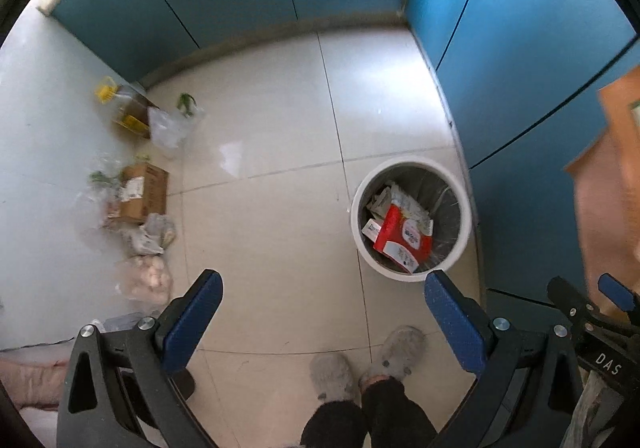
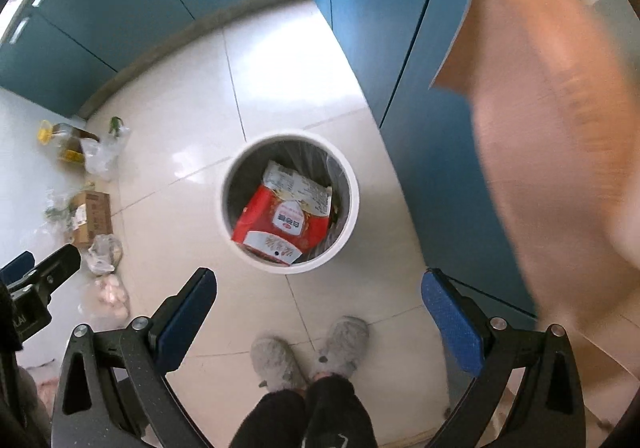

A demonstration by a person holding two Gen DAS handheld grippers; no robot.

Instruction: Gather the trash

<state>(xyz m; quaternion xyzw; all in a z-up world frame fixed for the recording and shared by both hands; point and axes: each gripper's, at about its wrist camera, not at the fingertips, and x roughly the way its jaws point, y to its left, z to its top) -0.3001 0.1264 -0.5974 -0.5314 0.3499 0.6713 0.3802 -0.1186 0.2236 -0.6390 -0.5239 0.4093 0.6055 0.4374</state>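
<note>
A round white trash bin (image 1: 464, 224) with a dark liner stands on the tiled floor beside the blue cabinets; it also shows in the right wrist view (image 2: 352, 204). Inside lie a red and white carton (image 1: 402, 242) (image 2: 280, 226) and crumpled wrappers (image 2: 298, 186). My left gripper (image 1: 322, 290) is open and empty, held high above the floor left of the bin. My right gripper (image 2: 318, 290) is open and empty, above the floor just in front of the bin. Its tips show at the right edge of the left wrist view (image 1: 588, 294).
Along the left wall lie a yellow-capped oil bottle (image 1: 120, 104), clear plastic bags (image 1: 170, 128), a cardboard box (image 1: 144, 192), and a bag of eggs (image 1: 150, 280). A blurred orange-brown shape (image 2: 552, 136) fills the right. The person's grey slippers (image 2: 308, 352) stand below.
</note>
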